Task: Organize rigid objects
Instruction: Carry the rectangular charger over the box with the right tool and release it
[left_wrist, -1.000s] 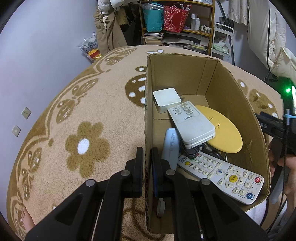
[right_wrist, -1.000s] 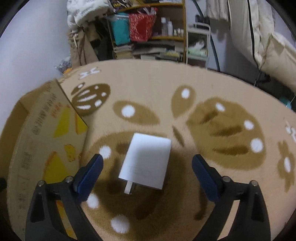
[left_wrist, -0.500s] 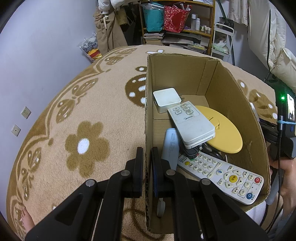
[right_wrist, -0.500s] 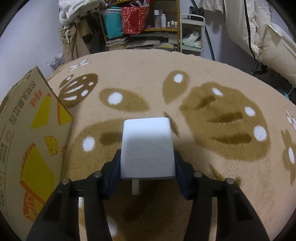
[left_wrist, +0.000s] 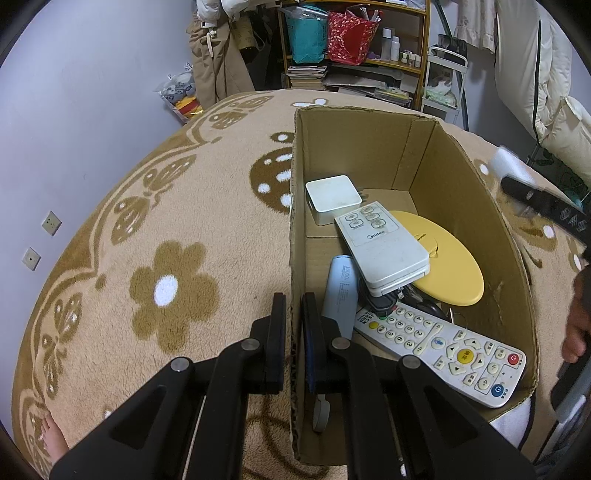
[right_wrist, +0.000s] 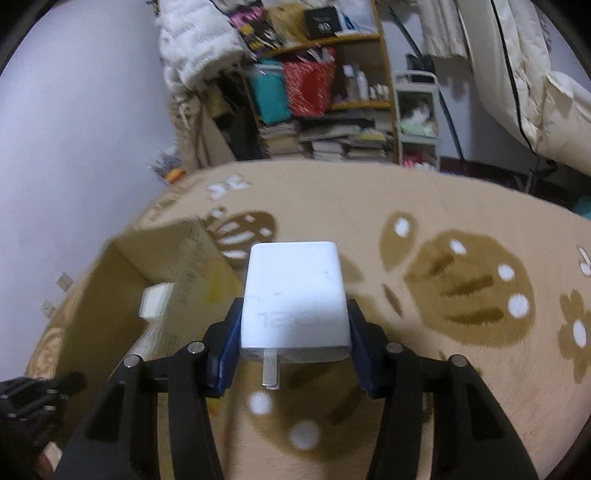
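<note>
A white plug charger (right_wrist: 293, 301) hangs above the rug with my right gripper (right_wrist: 291, 332) shut on its sides, prong toward the camera. To its left stands the open cardboard box (right_wrist: 122, 273). In the left wrist view my left gripper (left_wrist: 293, 325) is shut on the left wall of the cardboard box (left_wrist: 295, 229). Inside lie a white cube adapter (left_wrist: 332, 199), a white air-conditioner remote (left_wrist: 384, 247), a yellow disc (left_wrist: 447, 266), a pale blue power bank (left_wrist: 341, 288) and a long white TV remote (left_wrist: 443, 350). The right gripper (left_wrist: 543, 203) and the charger (left_wrist: 509, 162) show blurred past the box's right wall.
A tan rug with brown flowers (left_wrist: 170, 288) covers the floor. Cluttered shelves (right_wrist: 321, 92) stand at the back with bedding (right_wrist: 535, 92) to the right. A bare foot (left_wrist: 53, 435) rests at the rug's lower left. A hand (left_wrist: 576, 332) shows by the box's right side.
My right gripper closed on the white charger and lifted it off the rug, turning toward the box. The left gripper kept its hold on the box wall.
</note>
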